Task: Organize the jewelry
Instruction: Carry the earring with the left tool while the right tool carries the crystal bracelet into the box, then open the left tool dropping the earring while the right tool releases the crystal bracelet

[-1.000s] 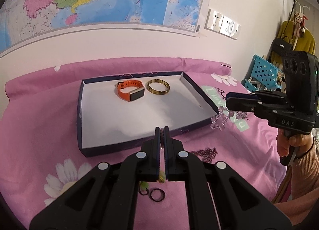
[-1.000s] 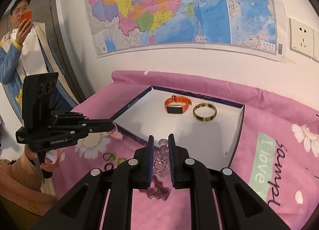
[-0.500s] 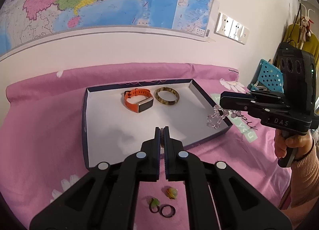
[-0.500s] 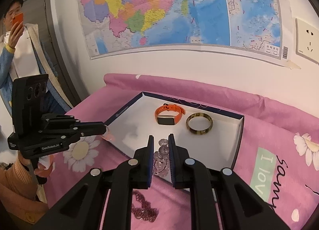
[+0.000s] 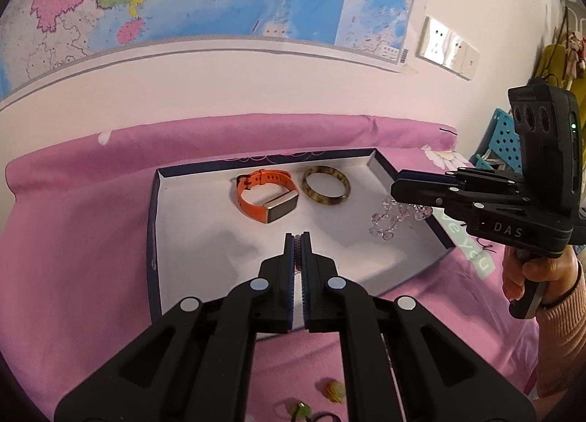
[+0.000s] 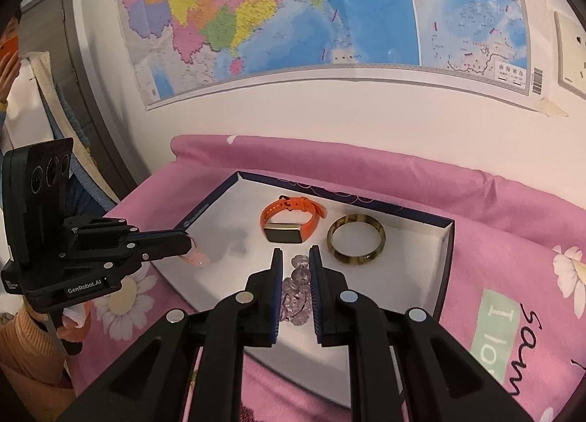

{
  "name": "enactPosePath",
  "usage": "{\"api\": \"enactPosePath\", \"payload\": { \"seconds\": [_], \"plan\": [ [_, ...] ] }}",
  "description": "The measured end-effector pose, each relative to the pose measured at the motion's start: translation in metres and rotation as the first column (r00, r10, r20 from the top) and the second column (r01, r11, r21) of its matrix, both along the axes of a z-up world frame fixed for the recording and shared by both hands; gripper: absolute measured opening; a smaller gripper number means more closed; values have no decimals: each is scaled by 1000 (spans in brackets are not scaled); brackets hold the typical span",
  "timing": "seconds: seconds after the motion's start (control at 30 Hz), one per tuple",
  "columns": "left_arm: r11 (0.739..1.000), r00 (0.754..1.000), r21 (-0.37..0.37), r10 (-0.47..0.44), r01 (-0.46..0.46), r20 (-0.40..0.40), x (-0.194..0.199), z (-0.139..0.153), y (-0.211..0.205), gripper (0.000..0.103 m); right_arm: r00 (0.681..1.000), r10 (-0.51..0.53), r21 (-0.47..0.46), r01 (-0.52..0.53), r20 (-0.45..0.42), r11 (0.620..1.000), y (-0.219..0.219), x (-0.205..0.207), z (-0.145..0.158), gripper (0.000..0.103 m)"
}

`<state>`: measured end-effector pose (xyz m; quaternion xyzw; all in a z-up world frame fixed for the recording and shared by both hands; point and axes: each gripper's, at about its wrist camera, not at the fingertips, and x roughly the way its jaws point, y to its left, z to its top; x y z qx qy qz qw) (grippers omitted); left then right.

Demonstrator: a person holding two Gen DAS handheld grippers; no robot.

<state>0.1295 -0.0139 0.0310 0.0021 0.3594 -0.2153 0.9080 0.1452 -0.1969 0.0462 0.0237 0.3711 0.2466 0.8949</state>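
Pink bedsheet, map wall behind. Both grippers have advanced over tray. Right gripper clamps crystal bead bracelet above tray right side; left gripper pinches pink item, unclear. Drop looks imminent.

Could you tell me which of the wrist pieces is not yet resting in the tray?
The clear bead bracelet: it hangs from the right tool, whereas the orange band and brown bangle lie in the tray.

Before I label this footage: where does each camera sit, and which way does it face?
Left wrist: on the left gripper, facing the tray and wall map; right gripper and hand show.
Right wrist: on the right gripper holding the bead bracelet, same heading; left gripper shows.
Shared: orange watch, bangle.
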Motion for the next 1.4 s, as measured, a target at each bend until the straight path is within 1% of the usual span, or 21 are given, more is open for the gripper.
{"api": "enactPosePath", "payload": {
  "seconds": [0.23, 0.7, 0.83, 1.1, 1.27, 1.33, 1.37, 1.4],
  "plan": [
    [1000, 999, 16, 23, -22, -30, 21, -12, -5, 4, 1000, -17, 5, 17, -22, 1000, 2, 20, -10, 12],
    [998, 995, 51, 52, -48, -83, 52, -34, -14, 4, 998, -15, 11, 16, -66, 1000, 8, 42, -26, 12],
    [997, 993, 61, 54, -47, -108, 58, -43, -18, 4, 996, -25, 3, 25, -81, 1000, 6, 45, -32, 12],
    [997, 991, 57, 51, -45, -122, 60, -46, -19, 5, 993, -52, -23, 50, -105, 998, -1, 49, -43, 13],
    [996, 990, 64, 61, -54, -127, 59, -47, -19, 15, 992, -65, -33, 62, -111, 998, -3, 48, -48, 13],
    [995, 990, 72, 76, -68, -115, 56, -44, -18, 38, 991, -80, -39, 76, -108, 996, -4, 47, -48, 16],
    [994, 991, 76, 84, -77, -104, 55, -43, -17, 40, 991, -82, -40, 78, -107, 996, -4, 47, -48, 17],
    [994, 991, 73, 84, -77, -100, 54, -42, -16, 40, 991, -84, -41, 80, -107, 996, -6, 46, -49, 17]
  ]
}}
